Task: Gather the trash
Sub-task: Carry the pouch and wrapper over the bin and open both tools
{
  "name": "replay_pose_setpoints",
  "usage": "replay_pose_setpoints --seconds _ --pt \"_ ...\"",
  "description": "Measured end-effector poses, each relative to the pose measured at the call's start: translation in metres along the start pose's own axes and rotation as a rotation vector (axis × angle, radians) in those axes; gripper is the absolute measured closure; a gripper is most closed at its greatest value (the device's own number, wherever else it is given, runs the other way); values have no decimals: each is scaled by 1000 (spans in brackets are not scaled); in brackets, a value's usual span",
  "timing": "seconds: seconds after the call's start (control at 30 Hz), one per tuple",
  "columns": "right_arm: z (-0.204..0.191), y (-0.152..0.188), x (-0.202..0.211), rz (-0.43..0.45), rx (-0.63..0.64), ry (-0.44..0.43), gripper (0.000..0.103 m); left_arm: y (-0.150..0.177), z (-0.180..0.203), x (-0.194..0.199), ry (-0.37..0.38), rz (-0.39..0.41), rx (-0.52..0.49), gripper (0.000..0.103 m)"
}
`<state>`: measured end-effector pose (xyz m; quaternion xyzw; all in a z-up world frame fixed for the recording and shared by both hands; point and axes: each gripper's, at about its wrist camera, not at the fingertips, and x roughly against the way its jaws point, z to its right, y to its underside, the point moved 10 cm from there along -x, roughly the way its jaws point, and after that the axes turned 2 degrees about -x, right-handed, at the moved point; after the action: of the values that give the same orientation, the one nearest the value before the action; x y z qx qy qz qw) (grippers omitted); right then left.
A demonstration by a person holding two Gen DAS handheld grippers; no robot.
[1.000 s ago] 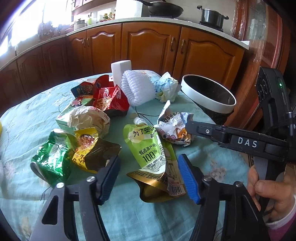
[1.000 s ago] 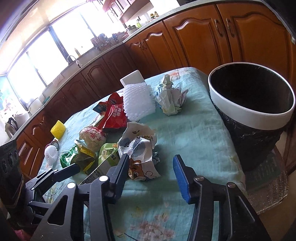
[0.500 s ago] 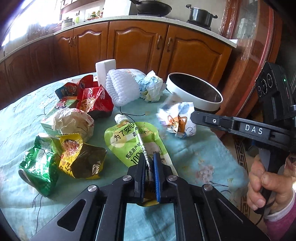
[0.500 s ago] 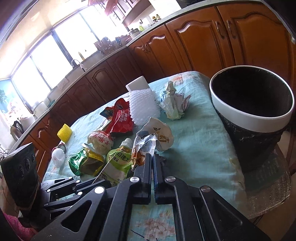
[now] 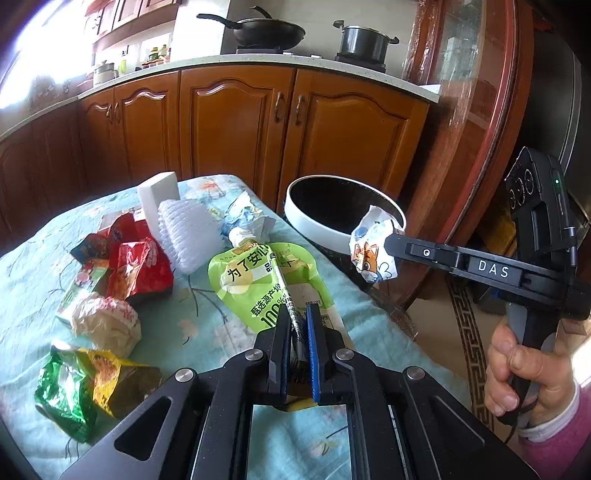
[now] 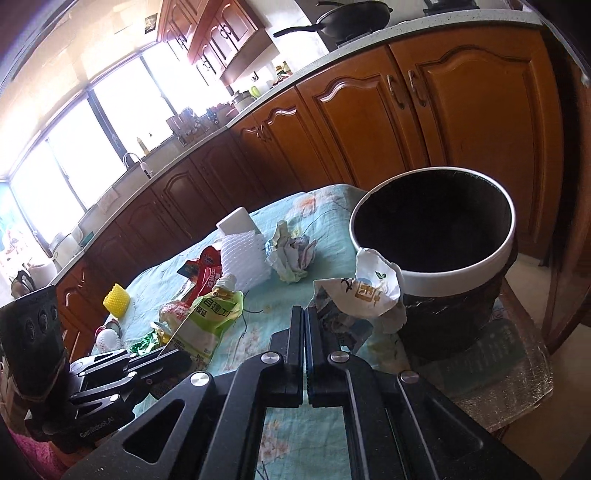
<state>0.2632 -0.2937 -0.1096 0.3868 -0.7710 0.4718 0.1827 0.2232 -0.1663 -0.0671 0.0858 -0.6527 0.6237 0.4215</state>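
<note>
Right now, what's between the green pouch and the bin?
Left wrist view: only bare tablecloth between the green pouch and the bin; the crumpled wrapper in the right gripper hangs over the bin's rim.

Table (image 5: 44, 236) in front of cabinet run (image 5: 236, 122); wok (image 5: 269, 31) and pot (image 5: 364, 38) on counter above. Bin (image 5: 314, 218) off table's right far corner, beside edge. Foam block (image 5: 159, 199) at table's far end, ribbed foam sleeve (image 5: 188, 236) just before it, crumpled paper (image 5: 245, 218) to its right. Wrapper pile (image 5: 136, 266) left of sleeve; bag (image 5: 85, 384) nearest on left. Drink pouch (image 5: 258, 284) at centre, lifted off cloth. Crumpled wrapper (image 5: 373, 251) in air right of table, before bin rim.
</note>
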Motion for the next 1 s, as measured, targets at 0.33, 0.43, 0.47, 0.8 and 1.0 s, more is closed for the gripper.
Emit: replay_pose_setpoints --seconds 0.33,0.43,0.47,0.8,1.0 --pt "35 -43 3 38 -13 36 103 -44 14 -46 50 8 -43 97" --pt "50 -54 -1 34 -29 40 103 -59 15 -64 55 6 -59 97" --pt "56 -58 -3 32 -40 37 103 -63 16 -70 60 4 -61 97" --pt "97 -84 -18 8 -59 83 103 -100 25 -137 78 -50 -62 97" --pt "111 -90 -27 -8 -62 95 103 -113 34 -168 68 -80 -88 96"
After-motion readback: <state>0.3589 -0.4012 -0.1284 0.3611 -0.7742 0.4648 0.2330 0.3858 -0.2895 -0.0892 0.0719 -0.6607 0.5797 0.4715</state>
